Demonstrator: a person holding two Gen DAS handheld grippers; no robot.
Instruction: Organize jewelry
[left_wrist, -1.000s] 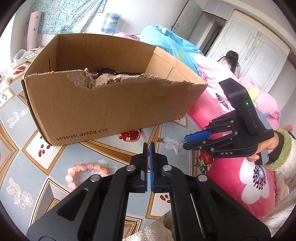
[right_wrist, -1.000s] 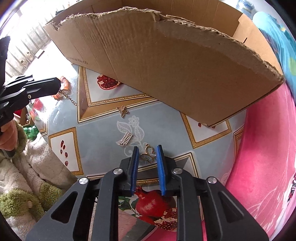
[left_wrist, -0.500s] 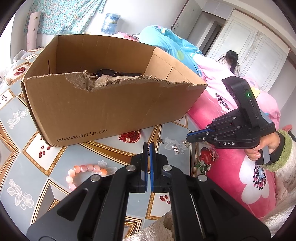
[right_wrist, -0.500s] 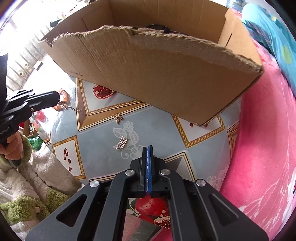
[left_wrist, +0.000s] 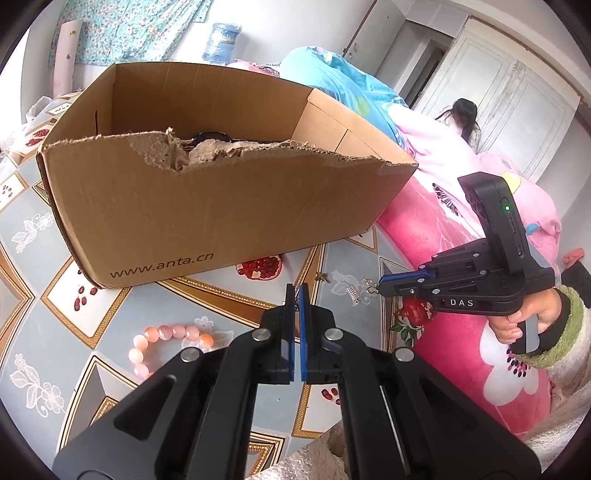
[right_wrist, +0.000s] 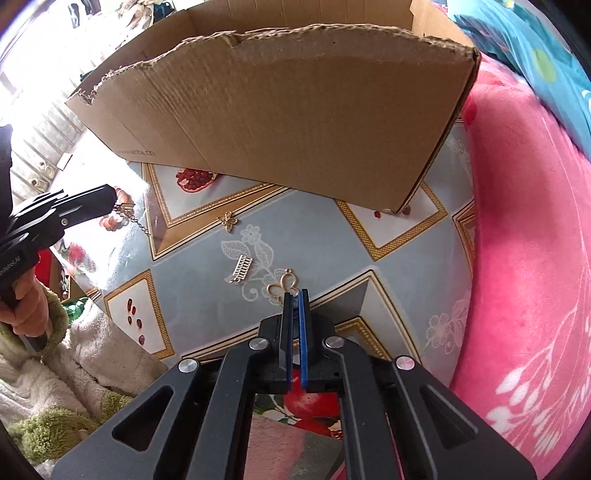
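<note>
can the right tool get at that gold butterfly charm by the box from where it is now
Probably yes. The butterfly charm lies in the open on the table, clear of the box; the right tool already pinches another gold pendant.

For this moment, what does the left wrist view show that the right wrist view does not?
Only the left wrist view shows the whole pink bead bracelet on the patterned tablecloth, a dark item inside the torn brown cardboard box, and a dark-haired person by the white doors.

Only the right wrist view shows the thin chain piece pinched in the left gripper, and clearly shows the gold butterfly outline pendant at the right gripper tips.

Both show the box, tablecloth, small gold butterfly charm, silver ladder-shaped charm and pink blanket.
</note>
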